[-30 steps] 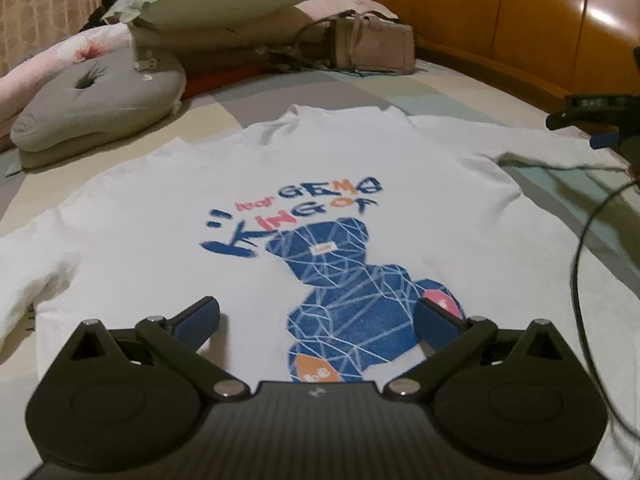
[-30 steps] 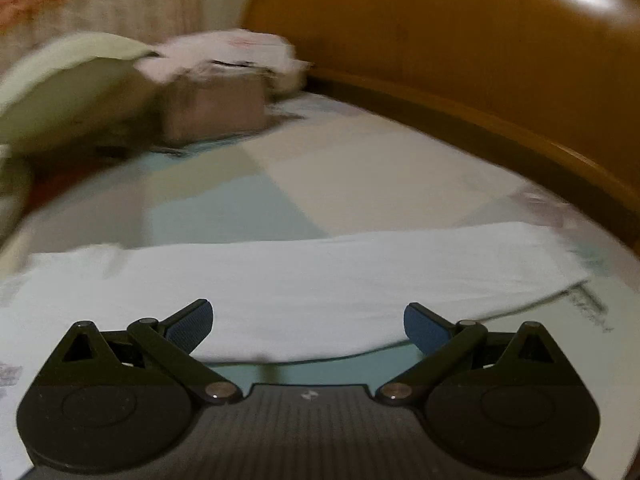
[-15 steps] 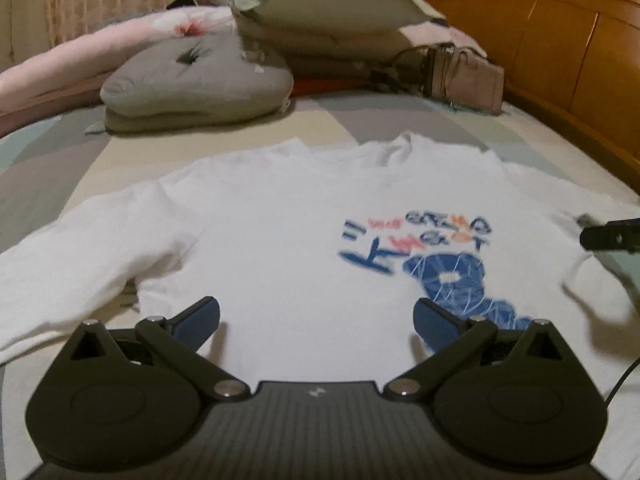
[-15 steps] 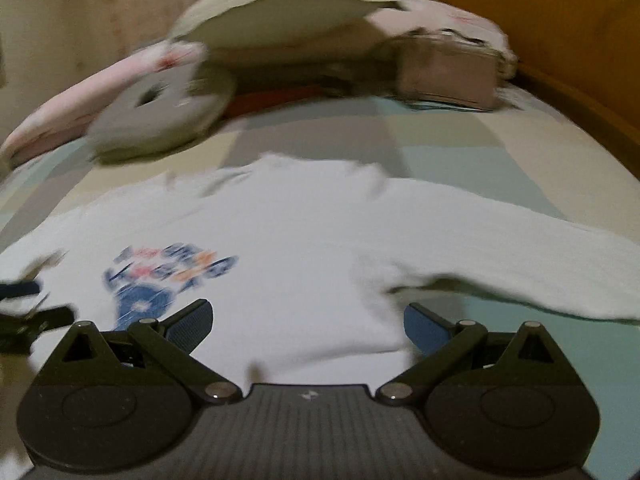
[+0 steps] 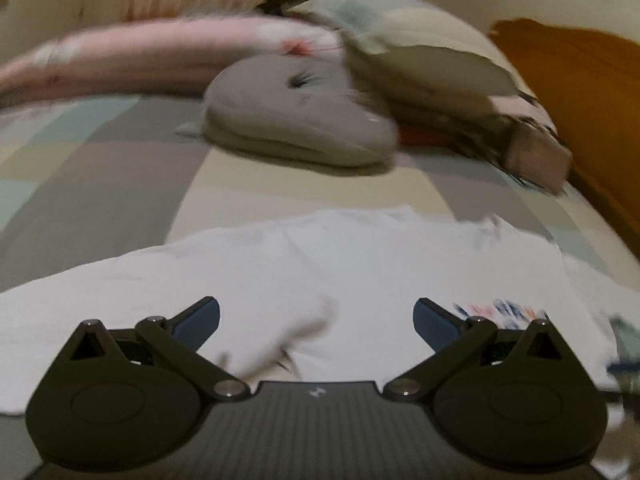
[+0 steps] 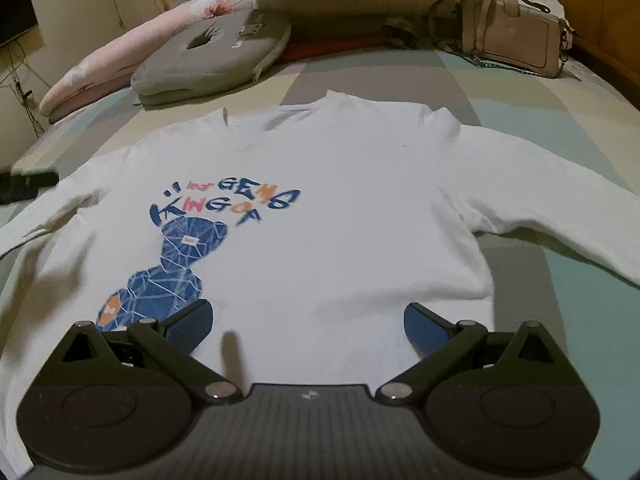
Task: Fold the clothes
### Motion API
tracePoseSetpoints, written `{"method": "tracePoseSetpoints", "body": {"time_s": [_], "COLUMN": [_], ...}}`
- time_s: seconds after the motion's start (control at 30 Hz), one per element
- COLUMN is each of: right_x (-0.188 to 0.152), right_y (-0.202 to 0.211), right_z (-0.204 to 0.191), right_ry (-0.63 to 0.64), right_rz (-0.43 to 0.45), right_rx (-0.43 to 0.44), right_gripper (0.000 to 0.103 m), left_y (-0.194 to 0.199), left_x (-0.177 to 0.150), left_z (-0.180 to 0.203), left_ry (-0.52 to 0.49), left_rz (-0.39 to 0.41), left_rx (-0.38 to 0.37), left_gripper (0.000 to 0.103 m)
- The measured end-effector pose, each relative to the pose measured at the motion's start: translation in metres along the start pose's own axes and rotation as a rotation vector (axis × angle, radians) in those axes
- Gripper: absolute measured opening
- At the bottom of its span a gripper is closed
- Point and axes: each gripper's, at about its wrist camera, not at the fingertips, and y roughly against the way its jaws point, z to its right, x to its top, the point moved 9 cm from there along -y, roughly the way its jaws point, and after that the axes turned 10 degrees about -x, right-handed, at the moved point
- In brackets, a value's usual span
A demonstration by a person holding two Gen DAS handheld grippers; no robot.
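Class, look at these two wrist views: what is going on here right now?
A person holds two grippers over a white long-sleeved shirt with a blue bear print, spread flat and face up on a pastel checked bedsheet. The left gripper and right gripper are both open, holding nothing. No fold is made yet. A grey ring-shaped cushion and a beige leather handbag lie beyond the collar.

Shirt (image 6: 340, 208) flat on bed (image 6: 520, 92)
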Motion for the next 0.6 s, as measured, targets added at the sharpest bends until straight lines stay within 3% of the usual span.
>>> {"method": "tracePoseSetpoints", "body": {"time_s": [0.1, 0.17, 0.37, 0.5, 0.6], "right_x": [-0.003, -0.003, -0.005, -0.007, -0.008], "right_y": [0.002, 0.004, 0.008, 0.011, 0.016], "right_z": [0.004, 0.003, -0.019, -0.029, -0.032], "right_ry": [-0.008, -0.013, -0.004, 0.020, 0.025], "right_rz": [-0.005, -0.009, -0.032, -0.030, -0.029], "right_rx": [0.010, 0.024, 0.110, 0.125, 0.147], "right_gripper": [0.103, 0.103, 0.103, 0.103, 0.103], "left_y": [-0.027, -0.040, -0.059, -0.065, -0.058], "left_x": [0.003, 0.002, 0.031, 0.044, 0.049], "left_z": [-0.034, -0.052, -0.082, -0.080, -0.058], "left_ry": [0.146, 0.200, 0.228, 0.217, 0.174], "left_rz": [-0.062, -0.058, 0.009, -0.021, -0.045], "left_rx": [-0.027, -0.024, -0.004, 0.084, 0.097], "left_gripper": [0.102, 0.102, 0.102, 0.100, 0.101]}}
